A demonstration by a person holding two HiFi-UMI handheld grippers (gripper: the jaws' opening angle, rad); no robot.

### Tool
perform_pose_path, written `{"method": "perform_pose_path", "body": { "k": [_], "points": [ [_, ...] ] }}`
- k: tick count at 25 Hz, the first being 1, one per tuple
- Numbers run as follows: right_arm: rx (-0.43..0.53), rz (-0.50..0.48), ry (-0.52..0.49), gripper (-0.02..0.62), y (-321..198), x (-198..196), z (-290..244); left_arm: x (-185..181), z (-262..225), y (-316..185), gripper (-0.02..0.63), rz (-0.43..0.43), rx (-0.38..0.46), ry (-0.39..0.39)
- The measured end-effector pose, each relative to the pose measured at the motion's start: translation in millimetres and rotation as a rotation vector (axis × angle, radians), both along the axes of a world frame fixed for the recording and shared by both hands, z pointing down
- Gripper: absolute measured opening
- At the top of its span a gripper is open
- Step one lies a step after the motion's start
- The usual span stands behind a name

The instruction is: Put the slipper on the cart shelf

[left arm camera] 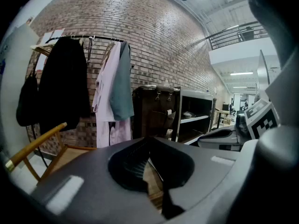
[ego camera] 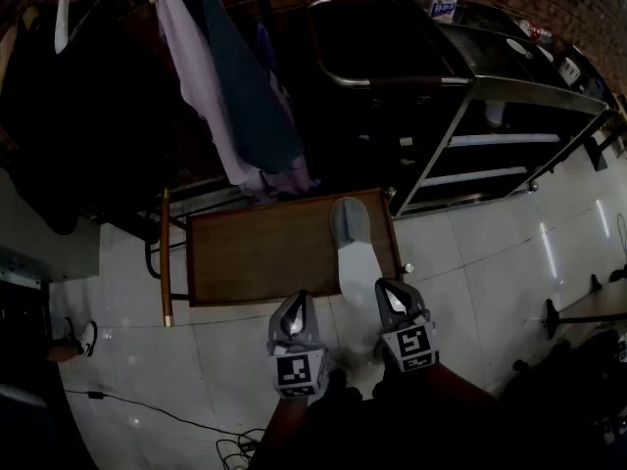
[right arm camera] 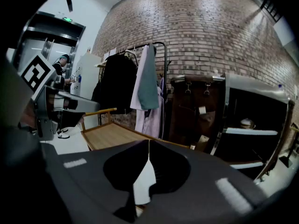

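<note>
1. Dark coats [ego camera: 59,116], a pale pink garment [ego camera: 201,76] and a teal garment [ego camera: 245,86] hang on a rack at the far left, in front of a brick wall.
2. A low wooden worktop [ego camera: 265,258] stands on the white tiled floor below the hanging clothes. Most of its surface is bare.
3. The left gripper [ego camera: 297,300] hangs over the floor just short of the worktop's near edge. In the left gripper view its fingers [left arm camera: 140,160] meet at the tips, closed with nothing held, and only worktop wood shows past them.
4. The slipper [ego camera: 353,248], the task's thing, lies flat on the right end of the worktop. Its grey upper points toward the wall and its white sole end reaches the near edge. It is not on the cart.
5. The right gripper [ego camera: 392,292] sits just beside the slipper's near right edge. Its fingers [right arm camera: 166,164] are pressed together at the tips and empty, with the white of the slipper showing beyond them.
6. The cart [ego camera: 509,91] stands to the right, well apart from the slipper, with its metal shelves [ego camera: 500,140] open to the front.
7. A water bottle [ego camera: 444,0] stands upright on the cart's top.
</note>
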State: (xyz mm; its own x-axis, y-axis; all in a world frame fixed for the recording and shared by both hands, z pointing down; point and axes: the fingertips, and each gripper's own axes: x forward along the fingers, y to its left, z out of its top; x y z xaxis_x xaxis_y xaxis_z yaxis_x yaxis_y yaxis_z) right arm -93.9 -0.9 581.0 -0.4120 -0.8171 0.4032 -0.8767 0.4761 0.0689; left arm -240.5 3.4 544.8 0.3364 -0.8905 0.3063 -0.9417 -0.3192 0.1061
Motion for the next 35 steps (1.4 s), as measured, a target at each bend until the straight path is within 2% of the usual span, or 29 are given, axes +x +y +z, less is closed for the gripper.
{"method": "perform_pose_path", "body": {
  "k": [4,8,10,11,13,17,20,24,27,29,32,35],
  "points": [
    [-0.074,0.035,-0.006,0.015,3,7,38,2,27,5,0.017,0.013,-0.040,-0.005],
    [-0.239,0.111,-0.111,0.071,14,16,82,4,37,10,0.017,0.022,-0.047,-0.015],
    [-0.328,0.177,-0.200,0.150,17,22,99,6,40,13,0.017,0.027,-0.054,-0.012],
    [-0.365,0.215,-0.249,0.161,18,25,104,7,42,15,0.017,0.030,-0.057,-0.011],
    [-0.432,0.301,-0.360,0.161,16,32,113,8,44,17,0.017,0.032,-0.062,-0.010],
    [-0.596,0.439,-0.644,0.178,14,34,139,6,46,21,0.017,0.027,-0.067,-0.011],
    [-0.673,0.482,-0.761,0.190,12,32,156,6,49,25,0.017,0.025,-0.071,-0.009],
    [-0.722,0.492,-0.826,0.190,7,24,171,5,55,29,0.017,0.024,-0.086,-0.006],
    [-0.731,0.496,-0.823,0.124,4,20,174,2,56,27,0.017,0.026,-0.077,-0.016],
    [-0.733,0.488,-0.823,0.107,3,18,173,0,56,26,0.017,0.022,-0.079,-0.021],
    [-0.718,0.470,-0.824,0.089,3,16,168,-1,56,23,0.017,0.017,-0.071,-0.016],
    [-0.676,0.422,-0.780,0.060,2,14,153,1,50,22,0.017,0.020,-0.075,-0.010]
  ]
}}
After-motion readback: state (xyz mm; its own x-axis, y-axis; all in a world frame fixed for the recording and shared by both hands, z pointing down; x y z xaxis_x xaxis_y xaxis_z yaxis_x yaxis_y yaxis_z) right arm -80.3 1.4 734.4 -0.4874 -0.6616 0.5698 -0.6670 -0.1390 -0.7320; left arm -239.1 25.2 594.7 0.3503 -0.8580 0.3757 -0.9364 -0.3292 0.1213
